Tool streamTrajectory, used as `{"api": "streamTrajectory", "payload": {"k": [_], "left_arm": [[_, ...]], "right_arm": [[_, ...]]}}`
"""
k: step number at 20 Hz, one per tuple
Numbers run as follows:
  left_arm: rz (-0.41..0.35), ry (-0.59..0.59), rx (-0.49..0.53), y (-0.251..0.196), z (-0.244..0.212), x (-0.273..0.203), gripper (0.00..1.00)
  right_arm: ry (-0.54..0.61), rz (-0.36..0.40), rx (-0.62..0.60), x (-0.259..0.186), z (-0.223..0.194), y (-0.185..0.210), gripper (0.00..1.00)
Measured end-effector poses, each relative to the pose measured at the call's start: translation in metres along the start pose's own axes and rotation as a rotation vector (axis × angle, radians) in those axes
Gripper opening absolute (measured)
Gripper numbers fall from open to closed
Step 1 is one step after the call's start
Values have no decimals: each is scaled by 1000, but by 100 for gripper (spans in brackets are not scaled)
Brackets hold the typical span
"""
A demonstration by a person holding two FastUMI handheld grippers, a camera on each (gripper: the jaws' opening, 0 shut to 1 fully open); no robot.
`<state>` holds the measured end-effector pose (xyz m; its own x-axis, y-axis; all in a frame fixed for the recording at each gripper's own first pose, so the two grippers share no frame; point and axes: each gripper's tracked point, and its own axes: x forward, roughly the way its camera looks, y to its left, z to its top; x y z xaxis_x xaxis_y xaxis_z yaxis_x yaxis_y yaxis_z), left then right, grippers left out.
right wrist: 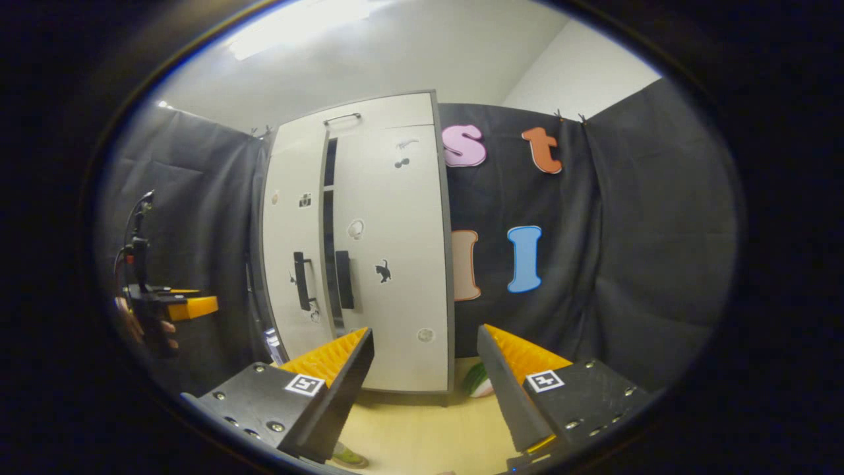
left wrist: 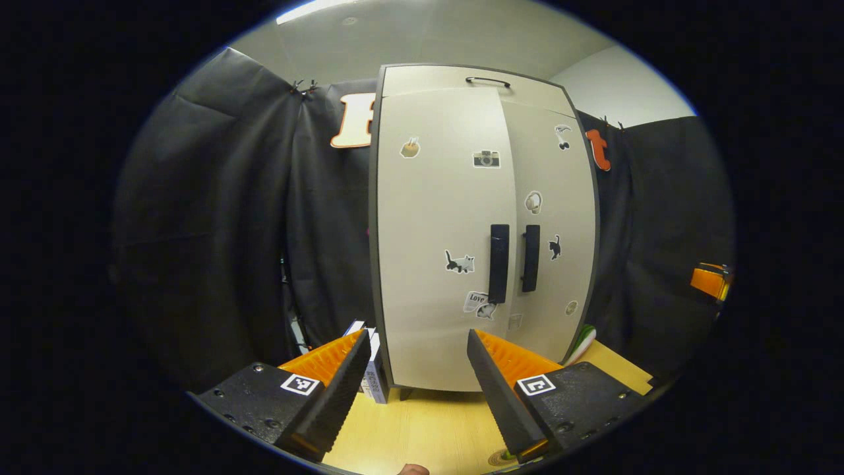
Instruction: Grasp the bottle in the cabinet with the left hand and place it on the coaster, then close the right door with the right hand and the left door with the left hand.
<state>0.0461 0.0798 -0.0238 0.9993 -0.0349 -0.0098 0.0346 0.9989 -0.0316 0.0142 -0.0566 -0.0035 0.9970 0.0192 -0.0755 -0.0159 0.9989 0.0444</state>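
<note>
Both tongs, left [left wrist: 417,379] and right [right wrist: 425,382], gape empty before the tall pale-grey sticker-dotted cabinet [left wrist: 455,231]; doors nearly shut, so opening likely comes first.

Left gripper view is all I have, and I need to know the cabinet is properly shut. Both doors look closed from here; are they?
Observer: Not quite. The right gripper view shows a dark gap between the left door and the right door, over most of their height.
Operator: Is the right gripper on a handle?
Observer: No. The right gripper is open, short of the cabinet, with nothing between its fingers.
Operator: And how does mine look from there?
Observer: The left gripper is held by a hand, off to the left door's side, clear of the cabinet.
</note>
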Motion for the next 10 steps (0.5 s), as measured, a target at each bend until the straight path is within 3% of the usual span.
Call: {"api": "streamTrajectory", "payload": {"k": [6,7,10], "left_arm": [[59,12,-16,14,-14,-38,93],[63,15,-12,17,-15,-41,89],[61,19,-8,22,-13,-43,93]], "right_arm": [[-8,29,-15,-2,-5,33,92],[-6,42,-18,-3,-5,41,96],[-9,44,-8,-4,-4,55,96]]}}
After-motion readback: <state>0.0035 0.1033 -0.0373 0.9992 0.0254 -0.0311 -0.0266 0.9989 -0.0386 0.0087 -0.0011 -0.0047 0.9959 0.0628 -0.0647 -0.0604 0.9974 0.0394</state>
